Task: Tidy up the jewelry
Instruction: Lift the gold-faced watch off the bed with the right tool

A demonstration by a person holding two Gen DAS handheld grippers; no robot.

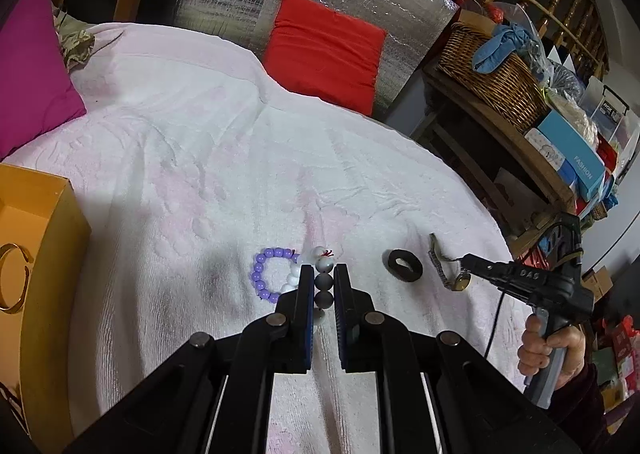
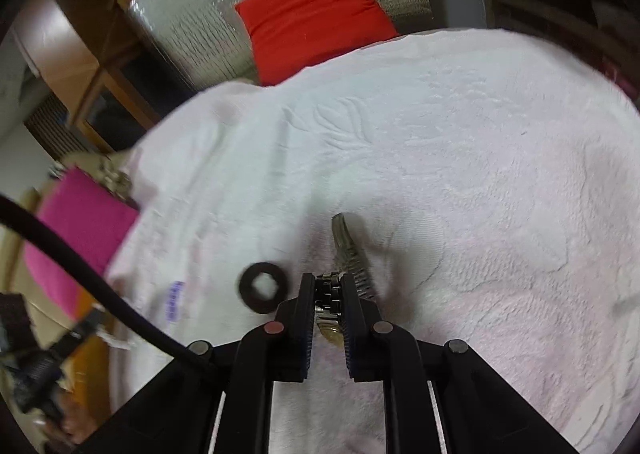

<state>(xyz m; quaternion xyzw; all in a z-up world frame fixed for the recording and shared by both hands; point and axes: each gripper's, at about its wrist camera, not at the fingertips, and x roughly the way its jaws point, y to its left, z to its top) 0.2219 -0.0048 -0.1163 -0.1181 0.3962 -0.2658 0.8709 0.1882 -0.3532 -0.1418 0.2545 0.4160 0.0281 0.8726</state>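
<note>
My left hand-held gripper [image 1: 323,274] is nearly closed on the grey-and-white bead bracelet [image 1: 324,274] at frame centre, and my right hand-held gripper [image 2: 327,294] pinches the watch [image 2: 334,306] by its band. Both pieces are low over the towel-covered table [image 1: 180,142]. I judge little is sorted: a gold bangle [image 1: 12,278] lies in the yellow box [image 1: 60,238] at the left edge, while the purple bracelet [image 1: 266,274] and black ring [image 1: 404,265] wait. The box is cut off; the right view is blurred.
</note>
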